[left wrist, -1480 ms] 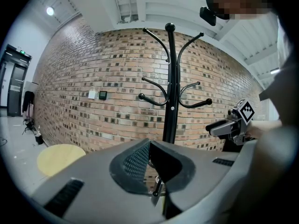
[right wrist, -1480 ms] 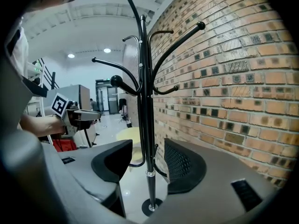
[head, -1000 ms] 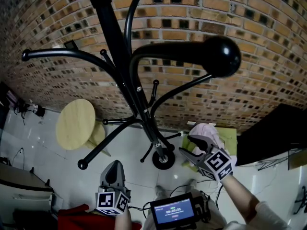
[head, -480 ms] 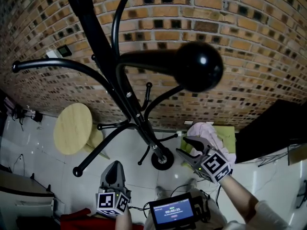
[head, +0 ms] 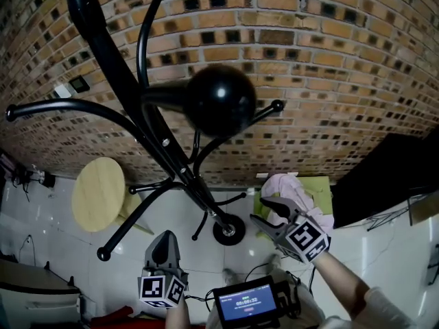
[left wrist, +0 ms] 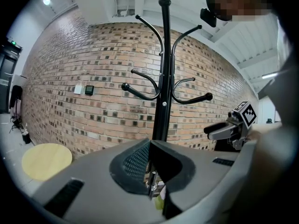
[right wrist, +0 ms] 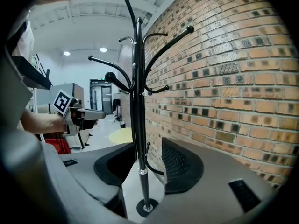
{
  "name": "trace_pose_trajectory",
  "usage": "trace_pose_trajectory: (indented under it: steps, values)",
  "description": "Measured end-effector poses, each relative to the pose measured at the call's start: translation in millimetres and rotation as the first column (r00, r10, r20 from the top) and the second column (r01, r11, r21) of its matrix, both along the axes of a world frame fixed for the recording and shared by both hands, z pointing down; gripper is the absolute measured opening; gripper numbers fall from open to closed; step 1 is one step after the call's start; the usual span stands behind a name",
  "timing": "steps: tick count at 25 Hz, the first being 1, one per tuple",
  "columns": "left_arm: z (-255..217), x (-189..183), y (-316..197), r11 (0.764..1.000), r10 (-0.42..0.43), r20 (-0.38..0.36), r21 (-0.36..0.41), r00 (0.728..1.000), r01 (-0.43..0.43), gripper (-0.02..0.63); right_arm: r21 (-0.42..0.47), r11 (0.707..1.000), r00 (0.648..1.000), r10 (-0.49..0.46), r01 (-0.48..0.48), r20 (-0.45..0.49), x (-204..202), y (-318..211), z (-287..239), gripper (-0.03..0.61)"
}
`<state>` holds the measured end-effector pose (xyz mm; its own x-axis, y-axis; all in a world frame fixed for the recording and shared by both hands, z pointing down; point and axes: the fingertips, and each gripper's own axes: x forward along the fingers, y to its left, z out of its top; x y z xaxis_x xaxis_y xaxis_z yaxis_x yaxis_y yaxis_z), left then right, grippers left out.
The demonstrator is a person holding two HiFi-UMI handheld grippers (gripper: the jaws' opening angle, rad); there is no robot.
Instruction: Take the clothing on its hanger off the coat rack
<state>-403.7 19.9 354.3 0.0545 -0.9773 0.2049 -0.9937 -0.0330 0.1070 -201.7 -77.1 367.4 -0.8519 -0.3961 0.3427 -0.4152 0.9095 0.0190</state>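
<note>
The black coat rack [head: 175, 166] stands before the brick wall, and every arm that shows is bare. One knobbed arm [head: 219, 101] reaches toward the head camera. Pink clothing [head: 296, 189] lies bunched on a green seat [head: 322, 187] just beyond my right gripper [head: 258, 209]. No hanger shows. The right gripper [right wrist: 145, 143] is open; its jaws have just been closing a little with nothing between them, and the rack pole [right wrist: 138, 101] stands farther off beyond the gap. My left gripper [head: 164, 237] points at the rack's base, its fingertips [left wrist: 150, 143] together on nothing.
A round wooden table [head: 98, 194] stands left of the rack's base [head: 228, 232]. A small screen [head: 248, 303] sits low between my arms. A black block [head: 384, 177] fills the right side, and something red [head: 113, 316] lies at the bottom left.
The head view has swung, so the rack and its knobbed arm have slid left in the picture. Both grippers keep nearly the same places.
</note>
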Motion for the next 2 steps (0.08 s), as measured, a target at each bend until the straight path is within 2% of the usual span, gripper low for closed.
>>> trace_pose_trajectory:
  steps: [2]
  values:
    - [0.7,2.0,-1.6,1.0,0.007,0.0,-0.002,1.0,-0.007,0.014,-0.003,1.0,1.0,0.008,-0.008,0.001,2.3,0.2,0.8,0.176]
